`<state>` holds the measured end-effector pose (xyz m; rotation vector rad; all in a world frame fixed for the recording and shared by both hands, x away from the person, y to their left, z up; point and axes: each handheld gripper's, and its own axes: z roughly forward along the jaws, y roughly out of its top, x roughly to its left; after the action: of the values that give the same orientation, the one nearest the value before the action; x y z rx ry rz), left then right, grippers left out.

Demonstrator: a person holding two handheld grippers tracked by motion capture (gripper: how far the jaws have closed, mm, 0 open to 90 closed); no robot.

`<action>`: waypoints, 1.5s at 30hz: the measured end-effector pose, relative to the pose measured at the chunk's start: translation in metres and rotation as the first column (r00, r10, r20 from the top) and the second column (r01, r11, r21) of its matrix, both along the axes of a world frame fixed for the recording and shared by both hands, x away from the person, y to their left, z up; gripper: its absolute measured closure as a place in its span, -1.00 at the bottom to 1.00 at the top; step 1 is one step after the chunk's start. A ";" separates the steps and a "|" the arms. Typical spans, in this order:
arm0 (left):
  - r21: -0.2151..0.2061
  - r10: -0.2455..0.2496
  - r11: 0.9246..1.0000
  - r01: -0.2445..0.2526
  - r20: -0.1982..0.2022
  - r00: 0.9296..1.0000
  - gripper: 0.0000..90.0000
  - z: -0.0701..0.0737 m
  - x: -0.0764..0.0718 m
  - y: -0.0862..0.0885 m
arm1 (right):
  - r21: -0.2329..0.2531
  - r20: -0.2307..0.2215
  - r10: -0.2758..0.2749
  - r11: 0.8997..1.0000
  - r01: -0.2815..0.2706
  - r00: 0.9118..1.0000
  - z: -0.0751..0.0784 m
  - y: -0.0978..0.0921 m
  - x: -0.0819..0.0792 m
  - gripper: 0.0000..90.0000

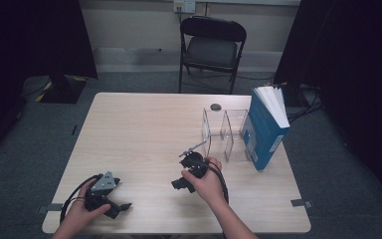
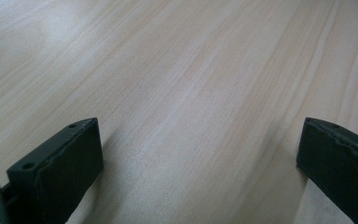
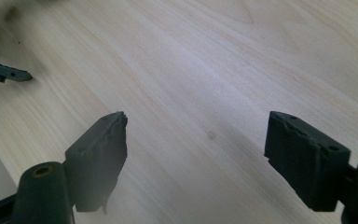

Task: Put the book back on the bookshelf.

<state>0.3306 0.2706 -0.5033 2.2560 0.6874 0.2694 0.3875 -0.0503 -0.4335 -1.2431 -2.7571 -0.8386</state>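
Seen from above, a person rests both hands near the front of a pale wooden table, and by the look of it no work has begun: the left claw and right claw each gape wide and hold nothing. The nearest things, a blue book standing upright against a clear plastic holder, sit untouched well beyond the right claw. The two gripper views add close detail of spread black jaws over bare wood grain.
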 end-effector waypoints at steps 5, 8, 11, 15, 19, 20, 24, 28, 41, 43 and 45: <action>0.000 0.000 1.000 0.000 0.000 1.000 -1.00 0.000 0.000 0.000 | -0.003 -0.010 -0.005 1.000 0.005 1.000 -0.007 0.002 0.001 -0.54; 0.000 0.000 1.000 0.000 0.000 1.000 -1.00 0.000 0.000 0.000 | -0.006 -0.008 0.001 1.000 -0.001 1.000 -0.010 0.003 0.001 -0.54; 0.000 0.000 1.000 0.000 0.000 1.000 -1.00 0.000 0.000 0.000 | -0.006 -0.003 -0.004 1.000 0.004 1.000 -0.013 0.005 0.000 -0.53; 0.001 0.001 1.000 -0.001 -0.001 1.000 -1.00 0.000 0.000 0.000 | -0.007 -0.010 -0.003 1.000 0.003 1.000 -0.017 0.005 0.001 -0.53; 0.000 0.000 1.000 0.000 0.000 1.000 -1.00 0.000 0.000 0.000 | -0.014 -0.006 0.001 1.000 -0.001 1.000 -0.022 0.006 0.001 -0.53; 0.000 0.000 1.000 0.000 0.000 1.000 -1.00 0.000 0.000 0.000 | -0.014 -0.006 0.001 1.000 -0.001 1.000 -0.022 0.006 0.001 -0.53; -0.001 0.000 1.000 0.000 0.000 1.000 -1.00 0.000 0.000 0.000 | -0.019 -0.006 0.006 1.000 -0.006 1.000 -0.025 0.007 0.001 -0.53; -0.001 0.002 1.000 -0.002 -0.001 1.000 -1.00 0.000 0.000 0.000 | -0.027 -0.010 0.005 1.000 -0.005 1.000 -0.027 0.007 0.001 -0.53; -0.001 0.000 1.000 0.000 0.000 1.000 -1.00 0.000 0.000 0.000 | -0.047 0.015 0.022 0.999 -0.021 1.000 -0.035 0.007 0.000 -0.53; -0.001 0.000 1.000 0.000 0.000 1.000 -1.00 0.000 0.000 0.000 | -0.056 0.016 0.023 0.998 -0.022 1.000 -0.037 0.008 0.000 -0.54; 0.000 0.000 1.000 0.000 0.000 1.000 -1.00 0.000 0.000 0.000 | -0.059 0.031 0.031 0.998 -0.029 0.999 -0.038 0.008 0.000 -0.54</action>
<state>0.3306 0.2706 -0.5034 2.2556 0.6877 0.2695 0.3871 -0.0427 -0.4710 -1.2038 -2.8371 -0.7881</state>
